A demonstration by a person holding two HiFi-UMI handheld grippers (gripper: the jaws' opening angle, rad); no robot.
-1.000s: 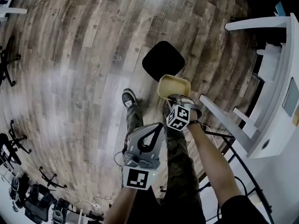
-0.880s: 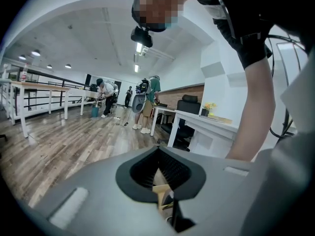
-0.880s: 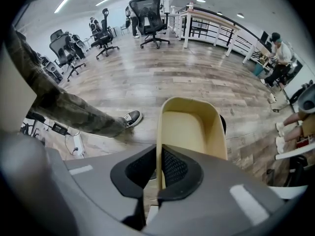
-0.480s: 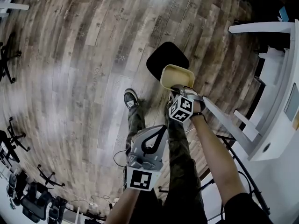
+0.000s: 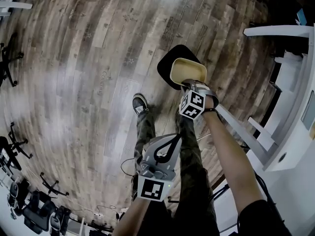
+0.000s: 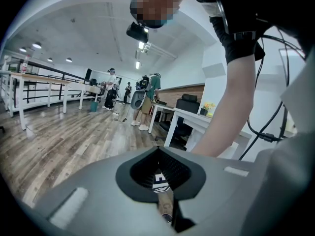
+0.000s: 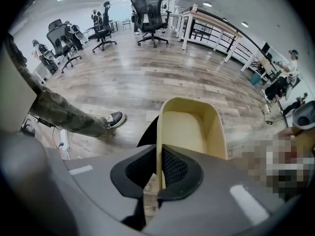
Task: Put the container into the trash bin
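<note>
**Rt tongs hold container over bin**

Rt tongs are clamped narrow on one thin side wall of the cream container, pointing steeply down. In the head view the container hangs over the near-right part of the black trash bin, which stands on the wood floor. Left tongs sit nearer the body, jaws together w/ nothing between. A b/w square-marker cube rides on the rt tongs. Person's shoe is near-left of the bin. A white worktop is far right.
</note>
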